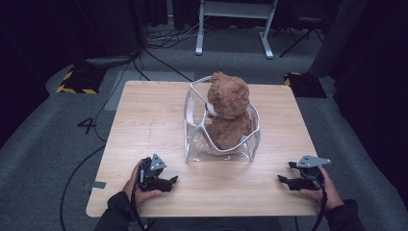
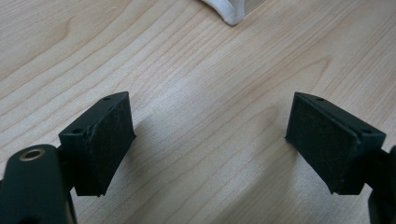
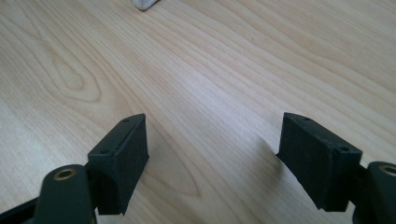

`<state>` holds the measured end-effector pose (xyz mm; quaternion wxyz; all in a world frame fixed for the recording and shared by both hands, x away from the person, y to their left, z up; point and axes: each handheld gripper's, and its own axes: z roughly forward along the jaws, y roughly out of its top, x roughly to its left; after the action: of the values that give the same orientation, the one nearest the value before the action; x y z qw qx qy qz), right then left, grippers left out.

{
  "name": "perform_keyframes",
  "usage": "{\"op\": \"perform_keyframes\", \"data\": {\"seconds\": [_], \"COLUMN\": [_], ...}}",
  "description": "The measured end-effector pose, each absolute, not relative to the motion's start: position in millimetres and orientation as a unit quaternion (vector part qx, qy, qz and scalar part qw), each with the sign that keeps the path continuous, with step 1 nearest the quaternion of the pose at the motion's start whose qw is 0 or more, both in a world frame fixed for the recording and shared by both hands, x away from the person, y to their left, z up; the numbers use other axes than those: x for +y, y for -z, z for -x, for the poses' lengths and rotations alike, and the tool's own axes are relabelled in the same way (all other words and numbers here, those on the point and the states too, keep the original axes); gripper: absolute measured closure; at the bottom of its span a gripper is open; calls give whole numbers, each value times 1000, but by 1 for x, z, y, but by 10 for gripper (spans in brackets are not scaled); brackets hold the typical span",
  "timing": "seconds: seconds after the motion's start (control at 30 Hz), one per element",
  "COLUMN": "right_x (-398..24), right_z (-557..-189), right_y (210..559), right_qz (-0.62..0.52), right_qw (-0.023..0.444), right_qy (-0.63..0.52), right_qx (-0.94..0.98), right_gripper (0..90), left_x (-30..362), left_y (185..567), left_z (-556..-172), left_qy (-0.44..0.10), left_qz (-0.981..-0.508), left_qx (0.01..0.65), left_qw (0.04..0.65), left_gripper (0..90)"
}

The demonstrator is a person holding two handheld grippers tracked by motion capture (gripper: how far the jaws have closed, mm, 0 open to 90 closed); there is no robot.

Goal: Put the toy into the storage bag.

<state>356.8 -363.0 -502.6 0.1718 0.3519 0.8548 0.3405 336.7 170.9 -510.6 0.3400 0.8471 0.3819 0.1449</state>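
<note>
Dark curtains ringed the wooden table (image 1: pixel 144 125), where a brown teddy bear (image 1: pixel 227 110) sat inside a clear bag (image 1: pixel 195 144) mid-table. Left gripper (image 1: pixel 172 181) and right gripper (image 1: pixel 282 180) rested near the front edge, jaws spread, empty; seemingly nothing was begun.

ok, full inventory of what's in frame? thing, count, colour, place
teddy bear: 1, brown, sitting in the bag, table's far middle
bag: 1, clear with white trim, on the table
table: 1, light wood, centre
white frame: 1, on the floor beyond the table
cables: several, black, on the grey floor at left
left hand-held gripper: 1, black, near edge, jaws open, empty
right hand-held gripper: 1, black, near edge, jaws open, empty
</note>
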Motion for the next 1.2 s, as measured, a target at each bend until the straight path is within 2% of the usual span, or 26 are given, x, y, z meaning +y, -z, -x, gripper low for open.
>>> {"op": "perform_keyframes", "data": {"seconds": [0.23,0.63,0.9,1.2], "right_x": [-383,-382,-380,-380], "right_z": [-349,-348,-351,-351], "right_y": [510,510,510,510], "right_qz": [-396,-404,-410,-411], "right_qw": [183,186,187,187], "right_qy": [-365,-362,-356,-356], "right_qx": [823,819,819,819], "right_gripper": [201,177,127,124], "left_x": [171,171,171,171], "left_y": [511,511,511,511], "left_z": [-337,-336,-337,-337], "left_qy": [-145,-145,-145,-145], "left_qz": [-847,-847,-847,-847], "left_qx": [382,383,382,382], "left_qw": [340,340,340,340], "left_gripper": [151,151,151,150]}}
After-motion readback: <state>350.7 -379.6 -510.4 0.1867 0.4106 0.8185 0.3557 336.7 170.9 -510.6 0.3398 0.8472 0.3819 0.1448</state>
